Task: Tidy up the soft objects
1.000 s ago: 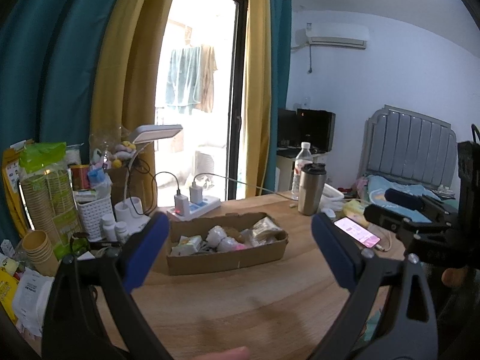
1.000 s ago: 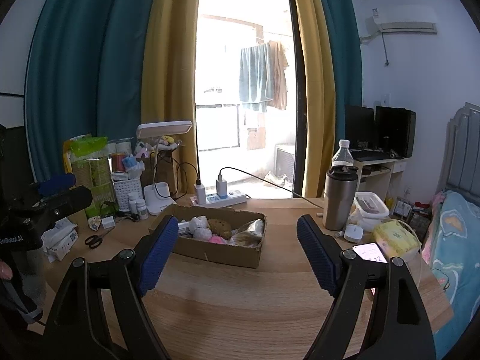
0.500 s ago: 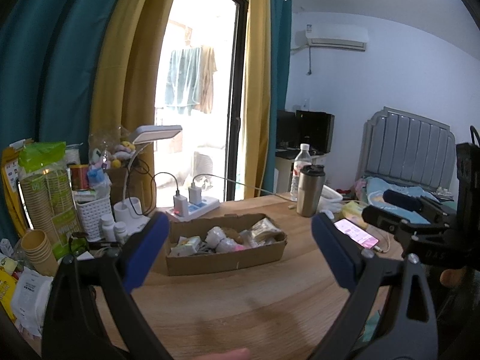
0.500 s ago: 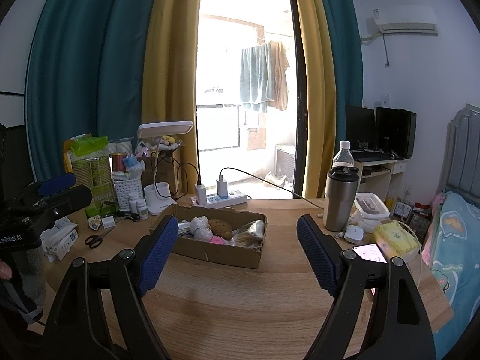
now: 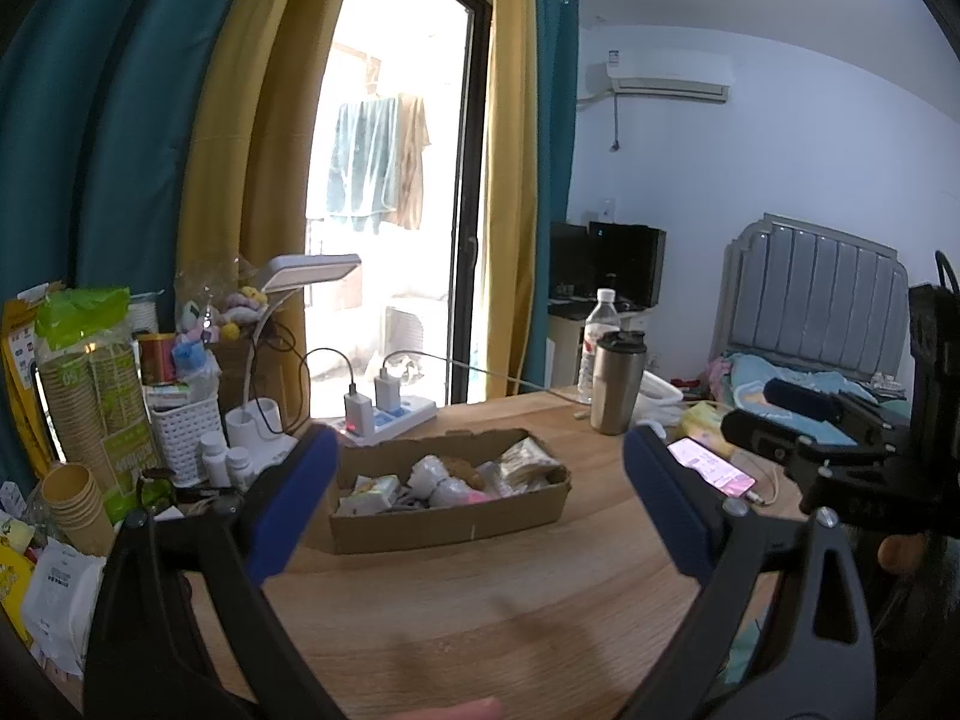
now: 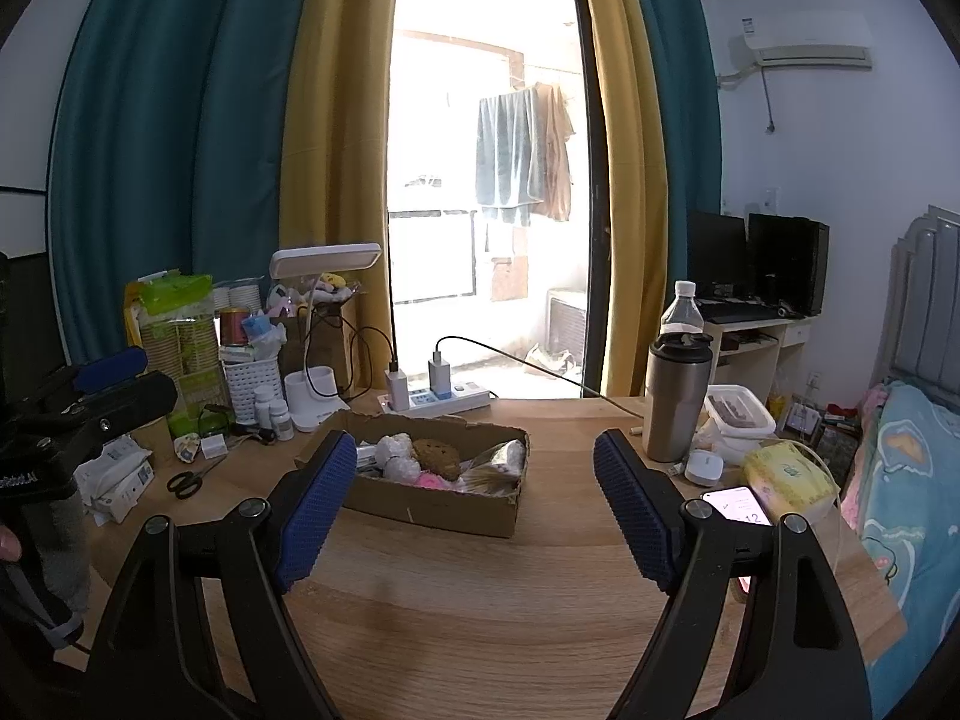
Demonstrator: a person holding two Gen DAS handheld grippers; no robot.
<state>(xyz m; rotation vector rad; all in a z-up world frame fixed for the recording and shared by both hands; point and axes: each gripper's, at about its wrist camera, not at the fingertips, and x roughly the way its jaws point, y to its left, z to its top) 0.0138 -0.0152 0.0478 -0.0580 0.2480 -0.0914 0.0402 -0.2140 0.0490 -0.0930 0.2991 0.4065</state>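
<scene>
Both grippers, left gripper (image 5: 474,492) and right gripper (image 6: 468,498), hover released before the cardboard box (image 6: 432,504) (soft items inside); 1 steel tumbler (image 6: 675,402) stands right of it.

- Bare wooden counter (image 6: 480,618) lies open between both tools and the cardboard box (image 6: 432,504).
- Steel tumbler (image 6: 677,399), phone (image 6: 739,504) and tissue pack (image 6: 786,474) crowd the right edge.
- Scissors (image 6: 187,482), pill bottles (image 6: 273,405) and a lamp base (image 6: 312,397) block the left.
</scene>
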